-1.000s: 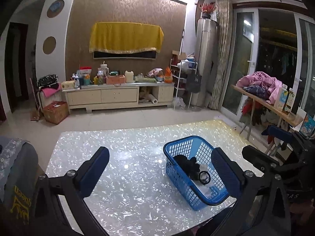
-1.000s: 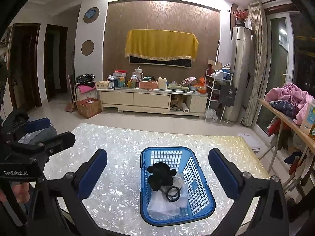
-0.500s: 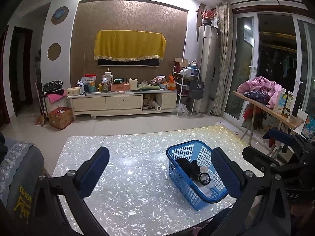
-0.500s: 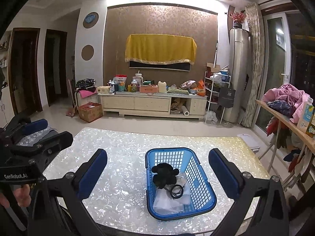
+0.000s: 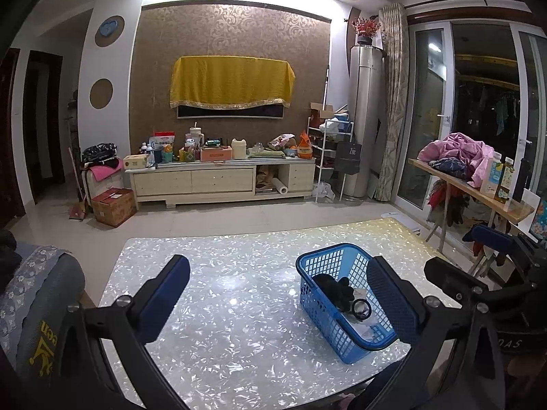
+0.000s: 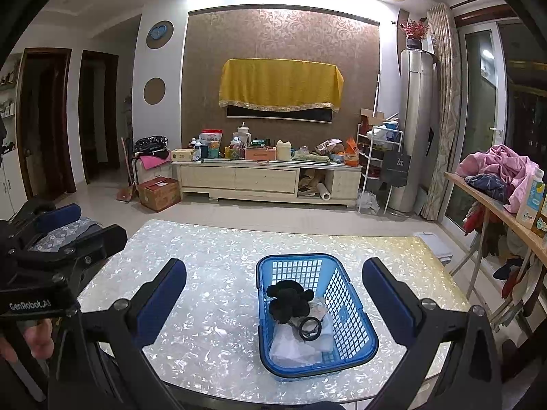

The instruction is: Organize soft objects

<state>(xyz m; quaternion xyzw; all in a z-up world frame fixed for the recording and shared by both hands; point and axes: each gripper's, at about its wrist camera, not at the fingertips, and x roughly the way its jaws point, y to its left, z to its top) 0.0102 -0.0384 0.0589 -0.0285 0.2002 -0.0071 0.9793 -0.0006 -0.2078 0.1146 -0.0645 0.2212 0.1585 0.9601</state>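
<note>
Readable text first: the left gripper [image 6: 61, 239], seen off to the left of the blue basket [image 6: 348, 311] in the right wrist view, has "GenRobot.AI" printed in white on its body. A dark bag [image 6: 396, 167] hanging on the white rack far behind the basket says "Zoe" or something close, hard to be sure. In the left wrist view there's a grey cloth [image 5: 41, 307] with yellow lettering way left of the basket, too warped to read.

The basket sits on the shiny pearl-pattern table [image 6: 212, 273], toward its near edge. Inside it: a black plush toy [image 6: 289, 299], a black ring-shaped thing [image 6: 310, 328] just in front of the plush, and white plastic or paper [image 6: 294, 348] under both.

Both claws are spread wide with nothing between the pads. The right gripper [image 6: 273, 294] frames the basket dead centre; the left gripper [image 5: 278, 294] has the basket near its right finger, which covers the basket's near right corner.

Right of the basket, off the table, there's a wooden side table [image 6: 492, 205] with pink laundry [image 6: 502, 164] and bottles.
</note>
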